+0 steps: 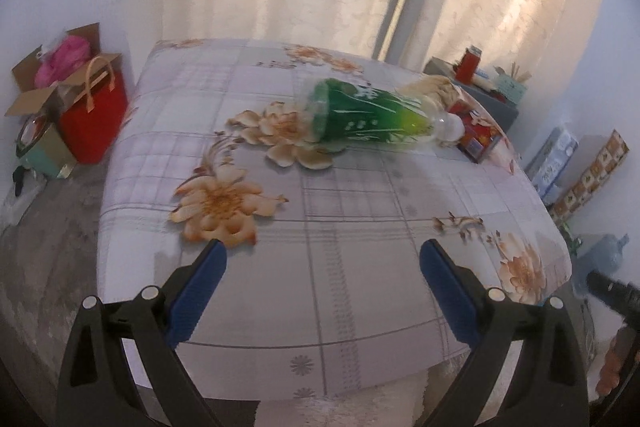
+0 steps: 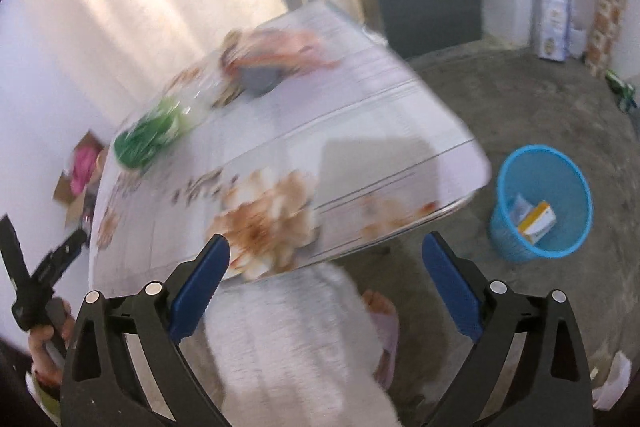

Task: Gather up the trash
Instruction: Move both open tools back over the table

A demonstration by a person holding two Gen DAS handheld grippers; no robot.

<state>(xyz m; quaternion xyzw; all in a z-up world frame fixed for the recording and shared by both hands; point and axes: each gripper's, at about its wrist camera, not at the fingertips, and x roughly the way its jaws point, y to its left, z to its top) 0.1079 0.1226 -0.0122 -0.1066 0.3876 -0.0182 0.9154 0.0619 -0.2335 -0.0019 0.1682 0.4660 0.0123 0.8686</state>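
Observation:
A green plastic bottle (image 1: 368, 115) lies on its side on the flowered tablecloth (image 1: 280, 227), far from my left gripper (image 1: 322, 259), which is open and empty above the near edge. A red carton (image 1: 478, 137) and crumpled paper (image 1: 432, 87) lie behind the bottle. My right gripper (image 2: 324, 253) is open and empty over the table's near corner. The right wrist view is blurred; the bottle (image 2: 154, 135) shows at the left. A blue mesh bin (image 2: 540, 203) stands on the floor at the right with a yellow box (image 2: 538, 223) inside.
A red bag (image 1: 94, 115) and open cardboard box (image 1: 52, 83) stand on the floor at the left. A grey cabinet (image 2: 424, 7) with a red jar stands behind the table. A water jug (image 1: 608, 251) sits at the right. The person's foot (image 2: 380, 307) is below the table.

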